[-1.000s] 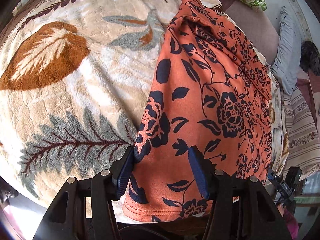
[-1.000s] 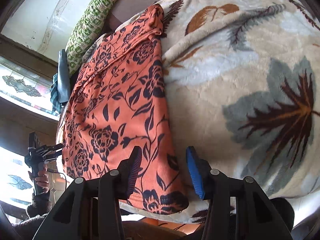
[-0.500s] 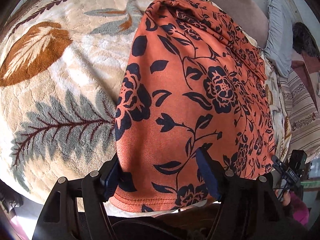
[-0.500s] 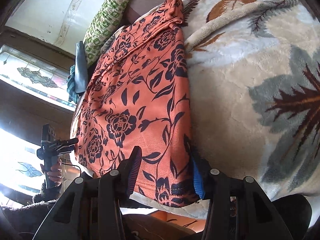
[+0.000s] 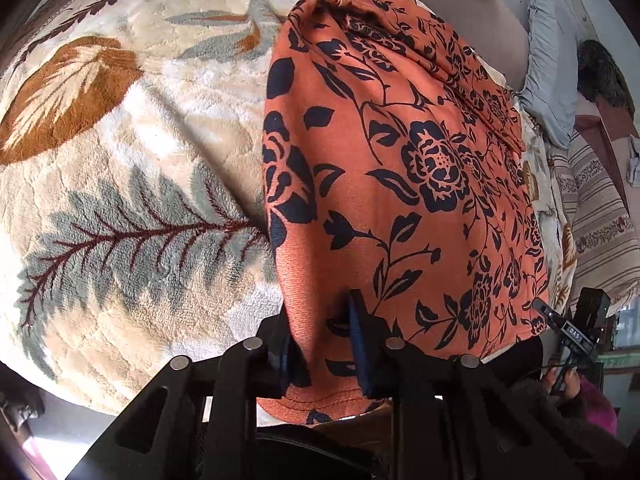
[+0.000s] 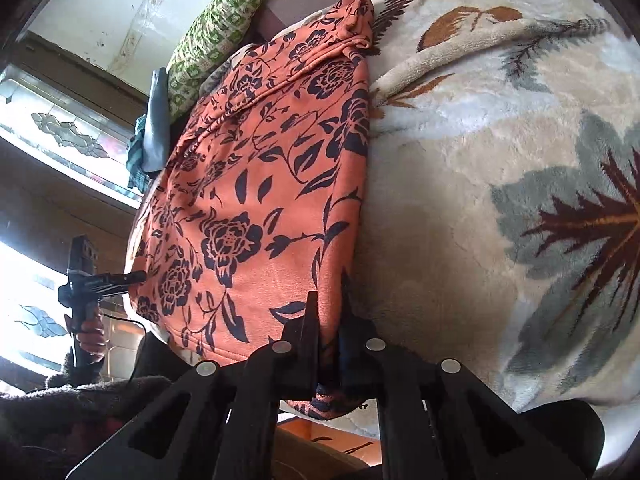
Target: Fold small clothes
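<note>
Folding looks barely begun: the orange garment (image 5: pixel 400 184) lies spread lengthwise near the front edge of the bed, with no crease turned over yet as far as I can see. In the left wrist view, the left tool (image 5: pixel 320 344) is closing on the garment's near hem at its left corner, cloth bunched between the blue pads. The fabric is a soft knit, rust orange with dark navy roses and leaves, its hem stitched in a double row. Under it lies a plush cream blanket (image 5: pixel 132 184) with grey-green and brown leaf shapes. The right tool (image 5: pixel 576 332) shows at the far hem corner.

In the right wrist view, the right tool (image 6: pixel 328 328) is clamped tight on the opposite hem corner, a pinch of orange cloth squeezed between its fingers. The garment (image 6: pixel 256 200) runs away toward a green patterned pillow (image 6: pixel 220 24). Lifting both corners and carrying them over seems to remain.
</note>
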Motion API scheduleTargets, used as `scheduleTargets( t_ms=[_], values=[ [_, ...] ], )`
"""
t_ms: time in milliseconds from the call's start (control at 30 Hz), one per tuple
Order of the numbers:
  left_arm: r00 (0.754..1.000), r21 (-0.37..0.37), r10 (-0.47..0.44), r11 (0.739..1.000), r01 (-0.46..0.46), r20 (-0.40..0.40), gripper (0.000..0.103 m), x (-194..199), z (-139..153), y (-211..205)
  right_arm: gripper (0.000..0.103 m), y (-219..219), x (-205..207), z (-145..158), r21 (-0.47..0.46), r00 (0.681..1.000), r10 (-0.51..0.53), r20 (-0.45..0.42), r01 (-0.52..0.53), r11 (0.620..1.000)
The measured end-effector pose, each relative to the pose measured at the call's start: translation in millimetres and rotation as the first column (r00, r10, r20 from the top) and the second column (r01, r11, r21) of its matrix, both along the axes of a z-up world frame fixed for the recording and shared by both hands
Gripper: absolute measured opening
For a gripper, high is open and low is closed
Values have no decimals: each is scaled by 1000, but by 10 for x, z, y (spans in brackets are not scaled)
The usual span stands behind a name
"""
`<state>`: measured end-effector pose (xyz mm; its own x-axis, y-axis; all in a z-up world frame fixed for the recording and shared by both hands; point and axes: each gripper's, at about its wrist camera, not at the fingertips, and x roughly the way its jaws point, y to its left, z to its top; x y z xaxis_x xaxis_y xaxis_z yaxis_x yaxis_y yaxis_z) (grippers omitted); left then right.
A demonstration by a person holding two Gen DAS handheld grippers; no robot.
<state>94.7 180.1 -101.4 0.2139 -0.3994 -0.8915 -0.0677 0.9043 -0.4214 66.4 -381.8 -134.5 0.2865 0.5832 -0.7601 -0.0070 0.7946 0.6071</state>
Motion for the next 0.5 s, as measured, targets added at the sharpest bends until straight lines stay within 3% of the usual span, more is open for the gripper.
scheduleTargets(
  t_ms=[167,333,400,467,500],
  values=[
    [1000,-2,0,1000,0,-8,15,-9,-32,24,11,-44,25,-124,45,998,-11,-56,14,999],
    [999,-22,-17,1000,16,-37,40,58,-67,-39,11,-38,22,-163,50,998,-15,-61,18,999],
    [999,6,-23,1000,24,-39,38,85,-60,-108,8,-8,27,-144,19,999,-2,-49,3,1000],
    [999,48,-26,998,28,-28,26,77,-38,-159,6,-12,29,-127,35,999,2,-52,0,999],
    [999,46,-24,999,25,-29,15,64,-29,-160,6,-25,28,-119,63,998,-1,-58,4,998]
  ],
)
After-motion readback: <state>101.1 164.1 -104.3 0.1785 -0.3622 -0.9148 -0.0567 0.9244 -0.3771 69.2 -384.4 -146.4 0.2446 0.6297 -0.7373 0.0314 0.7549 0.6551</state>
